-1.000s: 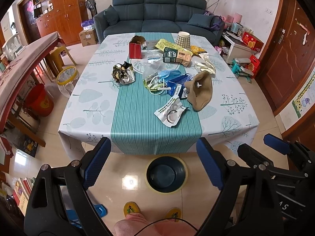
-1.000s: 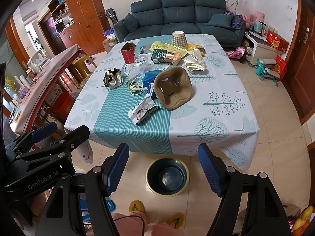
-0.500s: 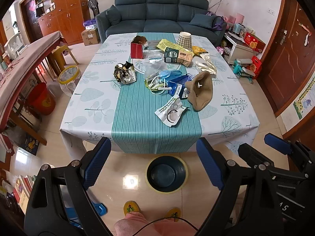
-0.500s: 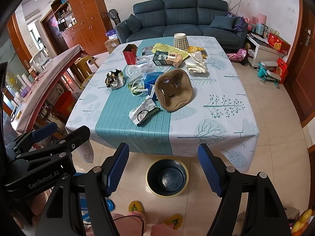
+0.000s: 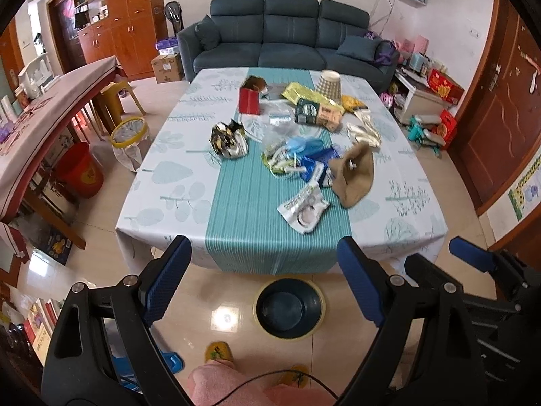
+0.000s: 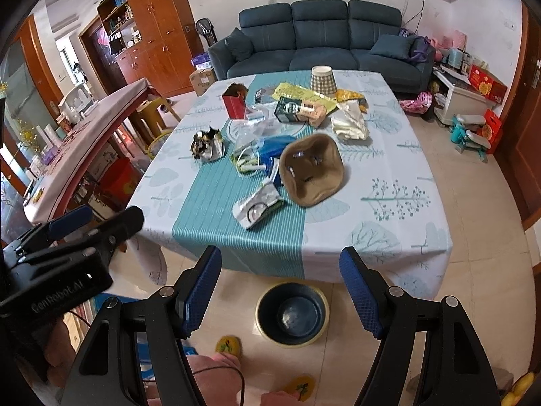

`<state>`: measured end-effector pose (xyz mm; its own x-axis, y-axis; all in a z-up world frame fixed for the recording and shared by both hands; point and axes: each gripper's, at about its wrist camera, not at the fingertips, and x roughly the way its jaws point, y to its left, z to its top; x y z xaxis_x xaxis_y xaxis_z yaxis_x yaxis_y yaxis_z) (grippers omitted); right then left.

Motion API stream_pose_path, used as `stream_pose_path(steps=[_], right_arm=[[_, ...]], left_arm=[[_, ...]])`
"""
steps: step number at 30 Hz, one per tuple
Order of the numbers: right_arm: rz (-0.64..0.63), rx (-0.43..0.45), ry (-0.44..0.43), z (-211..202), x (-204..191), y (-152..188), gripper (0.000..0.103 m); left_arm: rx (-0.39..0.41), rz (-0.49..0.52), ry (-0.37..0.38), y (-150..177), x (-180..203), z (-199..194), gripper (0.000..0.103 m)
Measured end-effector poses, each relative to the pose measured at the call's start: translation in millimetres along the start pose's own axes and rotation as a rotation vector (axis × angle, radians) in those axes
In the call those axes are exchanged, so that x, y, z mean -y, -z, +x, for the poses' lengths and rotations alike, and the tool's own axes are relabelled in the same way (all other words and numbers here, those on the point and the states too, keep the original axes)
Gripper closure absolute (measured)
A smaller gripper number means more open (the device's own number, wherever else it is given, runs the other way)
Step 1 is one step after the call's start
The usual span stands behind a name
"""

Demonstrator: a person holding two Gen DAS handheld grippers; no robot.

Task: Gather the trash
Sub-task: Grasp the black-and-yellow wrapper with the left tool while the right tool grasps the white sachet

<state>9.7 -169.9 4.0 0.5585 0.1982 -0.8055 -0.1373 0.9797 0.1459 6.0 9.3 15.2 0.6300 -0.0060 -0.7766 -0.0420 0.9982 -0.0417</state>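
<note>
Trash wrapper (image 5: 303, 208) lies diagonally, long axis toward table (image 5: 162, 182) corners.

Both wrist views side by side, facing table (image 5: 162, 182), basin (image 6: 292, 314) shared

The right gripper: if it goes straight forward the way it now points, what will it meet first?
Probably the near edge of the table, which hangs between the open fingers of the right gripper. The dark basin sits lower, on the floor. Depth is hard to judge here.
</note>
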Motion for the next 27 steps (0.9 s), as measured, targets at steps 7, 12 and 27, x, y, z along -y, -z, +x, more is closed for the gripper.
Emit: stream_pose_path(steps=[7, 12, 27], right_arm=[[0.103, -0.019, 0.033, 29.2, -14.3, -34.2, 0.029], [0.171, -0.07, 0.062, 66.1, -31.1, -54.7, 0.029], [0.491, -0.257, 0.197, 223.9, -28.5, -63.7, 0.029]], left_arm=[[0.037, 0.018, 0.014, -34.9, -32.0, 12.8, 0.017], [0.023, 0.013, 0.045, -80.1, -79.0, 39.2, 0.017], [-0.323, 0.032, 0.229, -154.3, -156.8, 212.7, 0.017]])
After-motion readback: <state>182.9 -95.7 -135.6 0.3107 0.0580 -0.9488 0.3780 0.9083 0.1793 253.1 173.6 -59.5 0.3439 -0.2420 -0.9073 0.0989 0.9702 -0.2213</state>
